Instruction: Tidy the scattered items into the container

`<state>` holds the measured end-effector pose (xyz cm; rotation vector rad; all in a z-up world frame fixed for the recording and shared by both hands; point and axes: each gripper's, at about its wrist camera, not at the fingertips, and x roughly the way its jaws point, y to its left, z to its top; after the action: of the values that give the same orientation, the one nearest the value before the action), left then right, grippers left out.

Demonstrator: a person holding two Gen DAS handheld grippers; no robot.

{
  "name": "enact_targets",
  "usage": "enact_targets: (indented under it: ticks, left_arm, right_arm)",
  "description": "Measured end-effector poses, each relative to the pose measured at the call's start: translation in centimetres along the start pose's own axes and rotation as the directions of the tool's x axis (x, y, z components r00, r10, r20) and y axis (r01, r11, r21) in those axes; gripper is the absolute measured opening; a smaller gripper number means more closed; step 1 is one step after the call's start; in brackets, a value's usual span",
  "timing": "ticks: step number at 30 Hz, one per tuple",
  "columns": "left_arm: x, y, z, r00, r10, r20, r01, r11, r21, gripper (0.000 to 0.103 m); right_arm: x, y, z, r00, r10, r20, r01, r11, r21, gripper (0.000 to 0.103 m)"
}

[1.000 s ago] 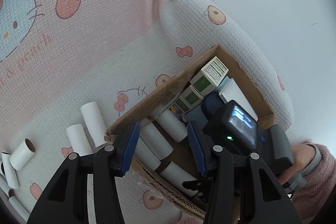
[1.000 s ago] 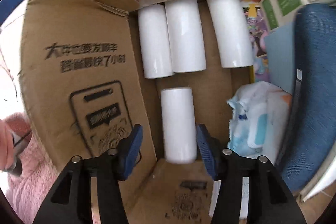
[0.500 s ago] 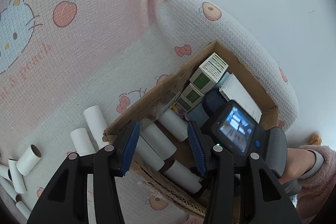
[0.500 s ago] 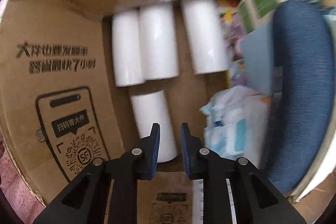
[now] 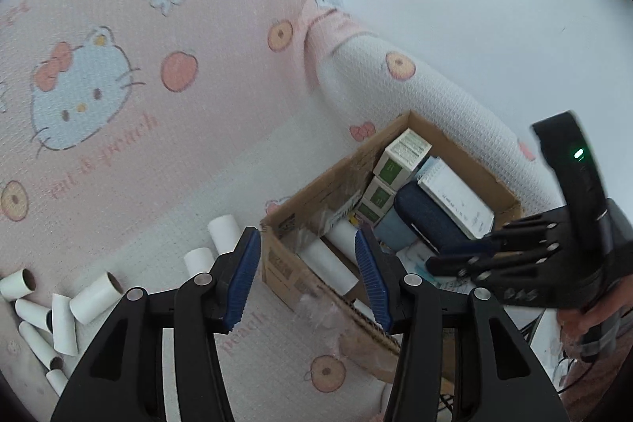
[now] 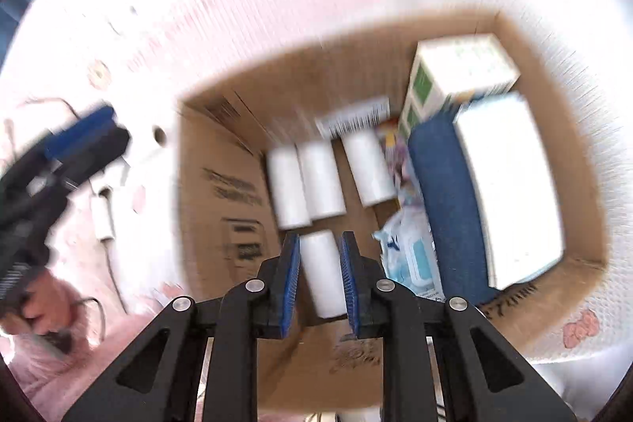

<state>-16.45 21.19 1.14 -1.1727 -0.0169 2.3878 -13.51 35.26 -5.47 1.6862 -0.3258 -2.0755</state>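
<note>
Cardboard box (image 6: 221,192) on the pink blanket (image 5: 118,129), four white tubes (image 6: 322,180) on its floor, right gripper (image 6: 318,275) above them — jaws partly apart, empty, left gripper (image 5: 308,279) spread wide, loose tubes (image 5: 93,293) beside the box's left wall.

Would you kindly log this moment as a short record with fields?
Container: cardboard box on the patterned blanket
Inside: four white rolls lying flat
Outside: several loose rolls on the blanket, beside the box
Left gripper: jaws open, empty, over the box's edge
Right gripper: jaws open, empty, above the box
</note>
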Motion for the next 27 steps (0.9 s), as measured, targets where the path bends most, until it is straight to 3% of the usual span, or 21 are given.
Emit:
enact_targets:
  ticks: [3,5,9,15,19,24,27]
  left_arm:
    - [-2.4,1.4,-1.2,0.999,0.01,0.051,-0.008,0.999,-0.038,0.059]
    - [-3.5,2.4,-2.1,0.996,0.056,0.072,-0.052,0.997,-0.059,0.063]
    - [-4.8,4.8,-4.3,0.985,0.154,0.081,-0.144,0.983,-0.118,0.064]
    - [-6.3,8.6,-7.7,0.98,0.179,0.084,-0.158,0.964,-0.216,0.064]
    - [-7.5,10.9,-9.1,0.974,0.201,0.103,-0.169,0.951,-0.26,0.064]
    - [-9.0,13.3,-10.5,0.961,0.247,0.121,-0.199,0.928,-0.313,0.064]
    - [-9.6,13.4,-10.7,0.96,0.254,0.118,-0.208,0.929,-0.307,0.064]
  right_arm:
    - [-3.0,7.9,-3.4,0.994,-0.042,0.097,0.046,0.998,-0.039,0.017]
    - [-4.2,3.0,-3.2,0.986,-0.089,0.14,0.096,0.994,-0.049,0.017]
    - [-3.2,8.2,-2.5,0.979,-0.108,0.17,0.132,0.982,-0.136,0.017]
    - [0.8,12.8,-2.6,0.981,-0.099,0.166,0.134,0.969,-0.208,0.017]
    - [3.5,15.4,-1.2,0.973,-0.146,0.178,0.186,0.954,-0.235,0.017]
    - [4.4,18.8,-1.0,0.969,-0.154,0.193,0.206,0.936,-0.286,0.018]
    - [3.7,20.1,-1.8,0.95,-0.227,0.213,0.28,0.922,-0.268,0.017]
